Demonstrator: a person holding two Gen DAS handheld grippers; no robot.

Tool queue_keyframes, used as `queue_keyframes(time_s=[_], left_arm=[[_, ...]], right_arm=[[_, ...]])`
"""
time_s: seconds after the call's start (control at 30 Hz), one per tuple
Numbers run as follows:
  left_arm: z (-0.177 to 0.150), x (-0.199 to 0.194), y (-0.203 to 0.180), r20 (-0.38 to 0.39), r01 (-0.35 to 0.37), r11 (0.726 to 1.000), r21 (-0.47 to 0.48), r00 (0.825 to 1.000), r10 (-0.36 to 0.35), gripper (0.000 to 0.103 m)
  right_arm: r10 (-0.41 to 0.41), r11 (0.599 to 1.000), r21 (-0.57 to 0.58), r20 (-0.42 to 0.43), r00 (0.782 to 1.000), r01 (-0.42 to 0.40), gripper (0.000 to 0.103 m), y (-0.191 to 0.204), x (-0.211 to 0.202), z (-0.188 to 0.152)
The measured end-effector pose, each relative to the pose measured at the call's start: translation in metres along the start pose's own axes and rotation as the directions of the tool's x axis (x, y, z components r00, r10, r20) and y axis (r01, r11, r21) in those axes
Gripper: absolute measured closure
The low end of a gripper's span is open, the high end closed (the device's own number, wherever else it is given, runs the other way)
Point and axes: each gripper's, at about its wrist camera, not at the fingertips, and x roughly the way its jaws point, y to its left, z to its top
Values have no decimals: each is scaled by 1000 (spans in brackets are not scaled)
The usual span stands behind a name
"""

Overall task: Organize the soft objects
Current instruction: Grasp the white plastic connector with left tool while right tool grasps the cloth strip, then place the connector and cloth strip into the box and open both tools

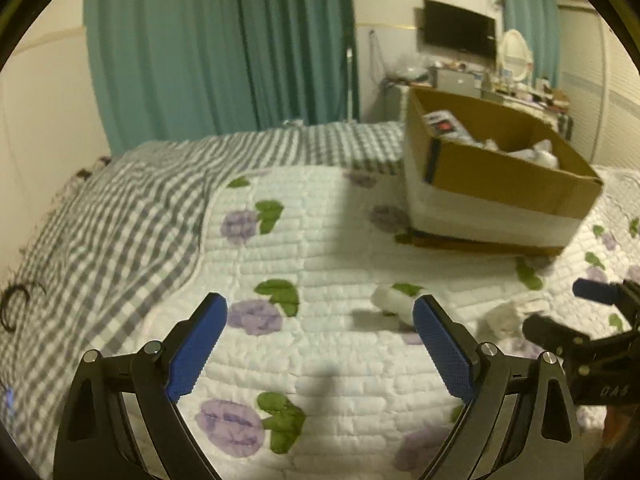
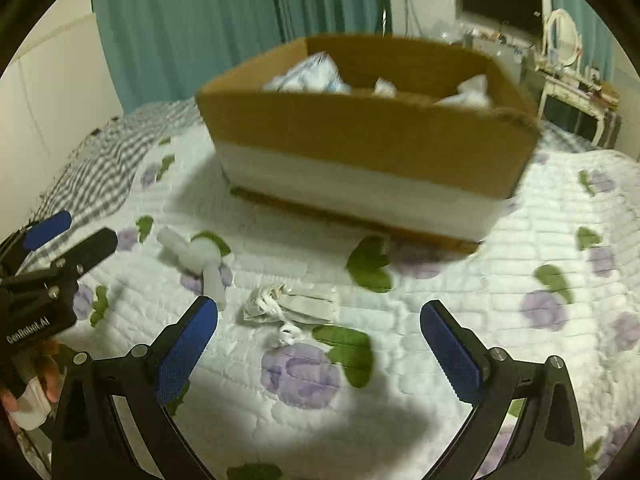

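A white soft toy (image 2: 200, 258) lies on the floral quilt, left of a crumpled face mask (image 2: 288, 306) with white ear loops. The toy shows in the left wrist view (image 1: 394, 304) just beyond my left gripper's right finger, and the mask is a pale blur there (image 1: 500, 320). A cardboard box (image 2: 372, 136) holding white soft items stands behind them; it also shows in the left wrist view (image 1: 500, 176). My left gripper (image 1: 320, 308) is open and empty above the quilt. My right gripper (image 2: 320, 316) is open and empty, just before the mask.
The floral quilt (image 1: 320, 240) covers the bed, with a grey checked blanket (image 1: 120, 208) on the left. Teal curtains (image 1: 216, 48) hang behind. A dresser with a mirror (image 1: 516, 56) and a TV (image 1: 460, 28) stand at the back right.
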Motion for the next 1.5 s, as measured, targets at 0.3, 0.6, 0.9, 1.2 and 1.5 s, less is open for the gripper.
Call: queue_keyframes(time_s=[0.3,0.6,0.9,1.2,1.5], left_arm=[[-8,17,-2,-126,13,1000,14,992,-11,7],[-8,12,-17,-146,39,998,57,989,-31,7],[18,34,-55,-157,143,986,83,979,-129,8],[3,75,-68,-226,152,984,97,966,-127,29],[-4,65,-58,-230,230,971,69,951,-209,72]], right_arm=[[10,1000,-5,-73,997,-10,19,5,29,3],[-19,1000,16,-38,999,19,45,-6,14,4],[-60,995,85,-13,998,61,45,-41,-5,4],[-83,995,49,-34,996,84,45,-35,5,5],[-76,997,15,-28,997,77,45,-24,5,4]])
